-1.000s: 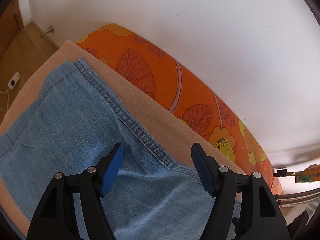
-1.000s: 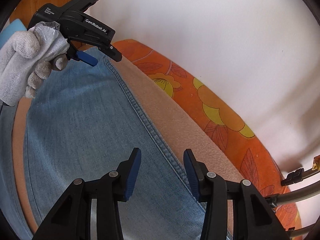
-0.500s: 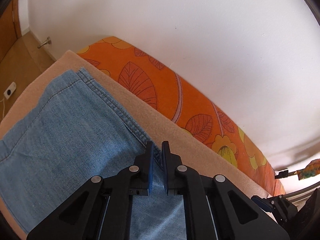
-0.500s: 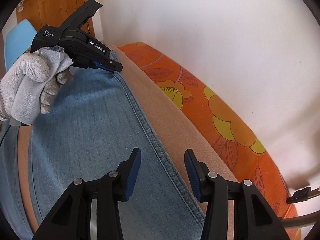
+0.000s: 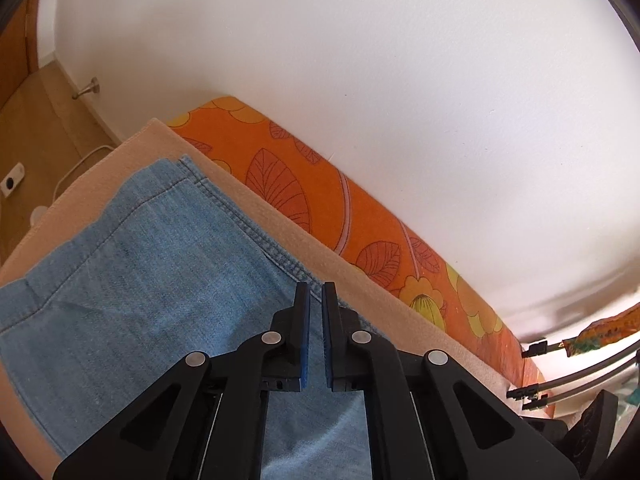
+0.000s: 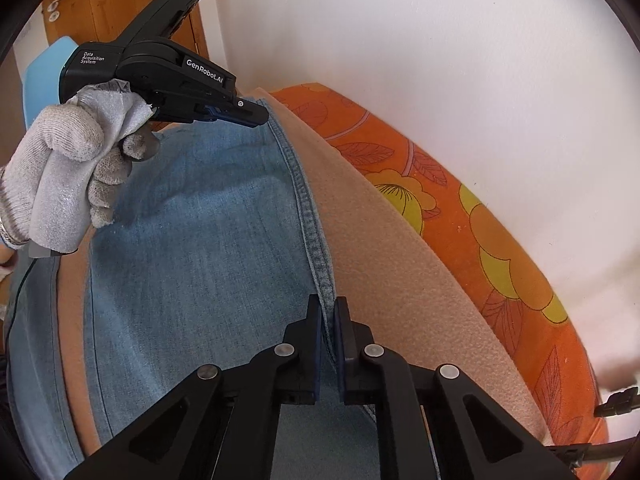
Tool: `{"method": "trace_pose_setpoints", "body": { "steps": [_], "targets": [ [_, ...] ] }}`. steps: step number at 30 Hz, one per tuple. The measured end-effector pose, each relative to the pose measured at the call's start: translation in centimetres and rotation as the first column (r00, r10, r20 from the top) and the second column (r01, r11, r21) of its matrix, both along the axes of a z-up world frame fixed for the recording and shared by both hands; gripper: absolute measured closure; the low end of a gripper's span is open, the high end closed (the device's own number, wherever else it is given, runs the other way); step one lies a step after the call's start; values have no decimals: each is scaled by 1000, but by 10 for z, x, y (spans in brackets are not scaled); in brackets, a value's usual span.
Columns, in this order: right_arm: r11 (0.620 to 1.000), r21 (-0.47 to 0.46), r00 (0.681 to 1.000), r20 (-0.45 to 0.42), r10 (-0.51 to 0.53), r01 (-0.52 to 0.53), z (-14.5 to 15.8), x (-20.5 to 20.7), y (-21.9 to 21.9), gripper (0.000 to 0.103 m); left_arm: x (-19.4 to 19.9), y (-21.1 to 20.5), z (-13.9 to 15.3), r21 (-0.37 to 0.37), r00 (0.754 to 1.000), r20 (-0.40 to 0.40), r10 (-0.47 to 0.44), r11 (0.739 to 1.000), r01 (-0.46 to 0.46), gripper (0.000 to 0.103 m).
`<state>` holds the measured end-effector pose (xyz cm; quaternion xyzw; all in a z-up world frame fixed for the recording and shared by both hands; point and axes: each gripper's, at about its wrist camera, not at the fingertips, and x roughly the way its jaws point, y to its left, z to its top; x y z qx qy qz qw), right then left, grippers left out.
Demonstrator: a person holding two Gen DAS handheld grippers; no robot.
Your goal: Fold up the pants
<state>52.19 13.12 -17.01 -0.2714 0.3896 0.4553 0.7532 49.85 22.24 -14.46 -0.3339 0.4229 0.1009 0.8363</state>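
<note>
Pants, light blue denim, lay flat on a beige blanket over an orange floral bed cover, close to a white wall. Left tool, held in a gloved hand, was closed to a narrow gap, pinching the stitched side seam. Right tool had just closed on the same seam further along, denim between its pads.
</note>
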Motion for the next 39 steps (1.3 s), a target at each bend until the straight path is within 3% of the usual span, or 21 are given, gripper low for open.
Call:
{"method": "trace_pose_setpoints", "body": {
  "steps": [1,3,8,13,16,18,20,23,26,29,30,33,35,37,39],
  "targets": [
    [1000,0,1000,15,2,-2,2,-7,0,102,0,-3,3,-7,1000,4,-8,1000,8,88],
    [1000,11,1000,27,11,-11,6,-17,0,102,4,-16,7,-24,998,-8,-60,998,60,48],
    [1000,6,996,83,29,-30,11,-38,-2,102,19,-53,3,3,979,-93,-181,983,182,45],
    [998,5,986,155,63,-64,16,-63,-11,102,26,-72,-13,-21,965,-180,-189,982,189,45],
    [997,23,985,154,74,-78,16,-72,-14,102,17,-77,-22,-20,965,-185,-184,983,184,51],
    [997,21,983,169,75,-79,13,-77,-15,102,12,-76,-23,23,969,-171,-176,983,183,81],
    [996,31,983,169,72,-79,13,-80,-19,102,5,-67,-24,20,975,-154,-163,986,168,94],
    [996,52,987,149,69,-78,14,-78,-22,102,-5,-58,-21,0,985,-98,-143,990,143,98],
    [996,57,988,141,64,-73,10,-77,-21,101,-19,-56,-7,30,990,-39,-133,990,134,99],
    [996,40,988,140,71,-78,11,-76,-26,77,-35,-58,13,81,990,24,-138,987,136,99],
    [996,44,986,150,71,-78,14,-76,-31,60,-40,-58,19,97,989,43,-139,986,135,99],
    [997,39,988,141,60,-66,21,-68,-56,52,-55,-59,35,124,985,94,-143,984,131,99],
    [998,23,990,132,55,-58,24,-57,-76,40,-66,-62,41,167,981,117,-154,977,134,99],
    [999,-3,993,110,47,-47,25,-44,-94,29,-68,-75,41,278,976,93,-197,946,165,99],
    [999,-32,997,77,26,-23,21,-30,-110,27,-67,-78,38,286,973,81,-216,940,185,99]
  ]
}}
